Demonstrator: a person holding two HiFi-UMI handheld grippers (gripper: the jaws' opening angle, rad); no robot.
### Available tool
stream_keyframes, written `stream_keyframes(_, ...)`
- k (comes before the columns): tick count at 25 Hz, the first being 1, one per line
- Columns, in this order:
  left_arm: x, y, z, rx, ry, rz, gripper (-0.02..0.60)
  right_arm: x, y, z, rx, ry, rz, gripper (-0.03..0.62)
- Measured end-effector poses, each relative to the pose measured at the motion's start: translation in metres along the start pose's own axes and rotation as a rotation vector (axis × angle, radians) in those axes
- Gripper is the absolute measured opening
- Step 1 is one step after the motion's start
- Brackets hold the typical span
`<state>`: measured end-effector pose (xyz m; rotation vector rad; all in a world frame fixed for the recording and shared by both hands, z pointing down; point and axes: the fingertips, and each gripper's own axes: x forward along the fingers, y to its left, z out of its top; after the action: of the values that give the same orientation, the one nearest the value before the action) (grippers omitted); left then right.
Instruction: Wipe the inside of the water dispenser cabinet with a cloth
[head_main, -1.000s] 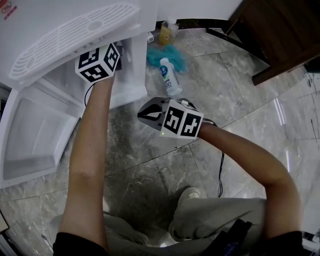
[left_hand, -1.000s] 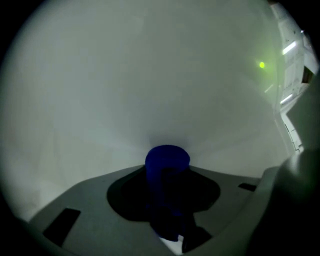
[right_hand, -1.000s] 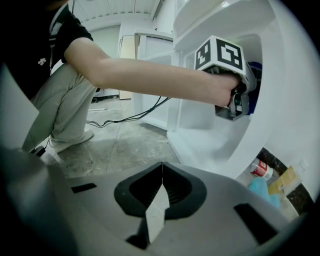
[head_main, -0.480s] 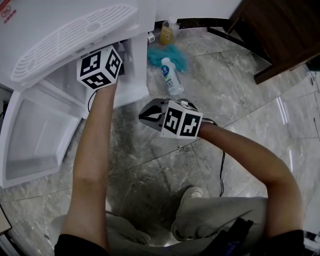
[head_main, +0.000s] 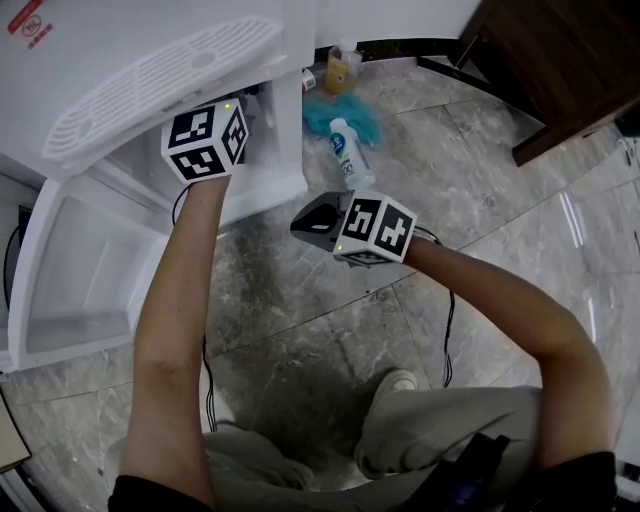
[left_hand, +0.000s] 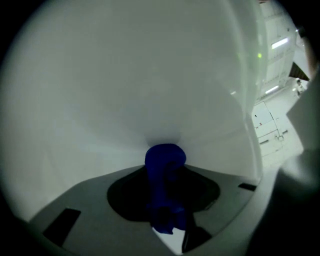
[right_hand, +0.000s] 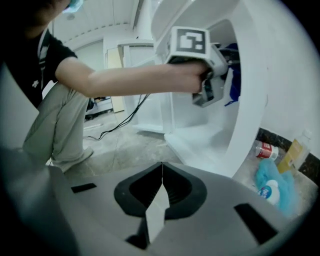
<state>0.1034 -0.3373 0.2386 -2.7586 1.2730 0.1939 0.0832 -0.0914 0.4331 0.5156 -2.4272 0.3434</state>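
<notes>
Still wiping: cloth held to the cabinet wall

Left gripper pinches the blue cloth and reaches into the cabinet, so the wad meets the white wall. Contact looks likely, though glare washes it out. Right gripper hangs outside over the floor, jaws pressed together and empty, keeping clear. Versus a second back, both hands sit almost where they were; the right gripper looks slightly rolled.

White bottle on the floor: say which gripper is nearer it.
Right. The right gripper hangs over the floor just short of the bottle; the left gripper is inside the cabinet.
</notes>
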Motion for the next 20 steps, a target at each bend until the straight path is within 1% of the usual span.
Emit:
stream_keyframes(3, -0.016, -0.019, 0.005, 0.056, 0.042, -0.123, 0.149, -0.006, -0.031, 0.024, 0.090, -0.079, -0.073, 0.000)
stream_keyframes(5, -0.031, -0.032, 0.005, 0.076, 0.077, -0.227, 0.149, -0.011, -0.049, 0.040, 0.124, -0.113, -0.130, 0.000)
stream_keyframes(8, -0.062, -0.050, -0.005, 0.102, 0.175, -0.383, 0.149, -0.017, -0.067, 0.058, 0.153, -0.146, -0.200, 0.000)
stream_keyframes(9, -0.073, -0.054, -0.009, 0.123, 0.214, -0.429, 0.149, -0.018, -0.070, 0.063, 0.157, -0.151, -0.211, -0.002)
stream_keyframes(11, -0.094, -0.060, -0.015, 0.193, 0.283, -0.510, 0.149, -0.019, -0.072, 0.069, 0.148, -0.148, -0.219, -0.002)
stream_keyframes(13, -0.110, -0.059, -0.017, 0.250, 0.332, -0.555, 0.149, -0.019, -0.070, 0.074, 0.131, -0.142, -0.227, -0.002)
stream_keyframes(15, -0.124, -0.055, -0.017, 0.278, 0.376, -0.587, 0.149, -0.017, -0.067, 0.081, 0.114, -0.145, -0.232, -0.002)
stream_keyframes(17, -0.145, -0.056, -0.023, 0.311, 0.427, -0.639, 0.149, -0.015, -0.063, 0.090, 0.101, -0.156, -0.230, -0.002)
stream_keyframes(18, -0.157, -0.057, -0.028, 0.321, 0.449, -0.664, 0.149, -0.014, -0.060, 0.093, 0.098, -0.163, -0.225, -0.002)
stream_keyframes(20, -0.180, -0.057, -0.041, 0.306, 0.480, -0.682, 0.149, -0.011, -0.053, 0.097, 0.097, -0.179, -0.208, -0.002)
